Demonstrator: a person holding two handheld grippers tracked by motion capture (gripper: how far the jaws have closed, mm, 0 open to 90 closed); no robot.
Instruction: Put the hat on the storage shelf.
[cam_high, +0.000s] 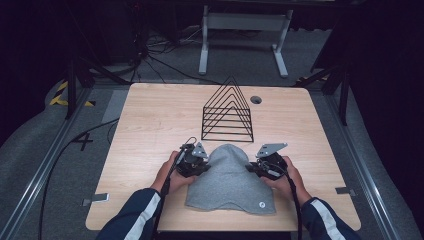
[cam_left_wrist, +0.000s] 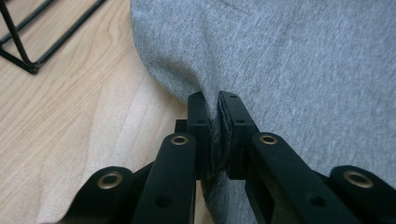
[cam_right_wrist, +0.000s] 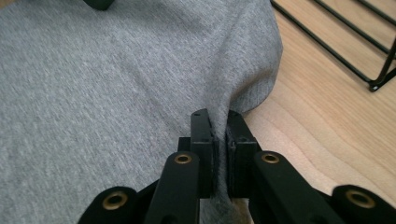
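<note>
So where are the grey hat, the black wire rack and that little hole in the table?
grey hat (cam_high: 231, 180), high view, middle of the fabric.
black wire rack (cam_high: 227, 138), high view, front base bar.
hole (cam_high: 256, 99), high view, its centre.

Being pinched out of sight between closed jaws at both side edges of the grey beanie (cam_high: 230, 180); running off the frame edges in both gripper views; showing a tiny white tag (cam_high: 261, 204), too small for reading; losing the wire rack (cam_left_wrist: 28, 42) past the frame corner.

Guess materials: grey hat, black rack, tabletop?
Grey hat: soft knit fabric, matte; fine heathered weave, puckers where both jaws pinch it. Black rack: thin wire, probably painted metal. Tabletop: pale wood grain, smooth, possibly laminate.
</note>
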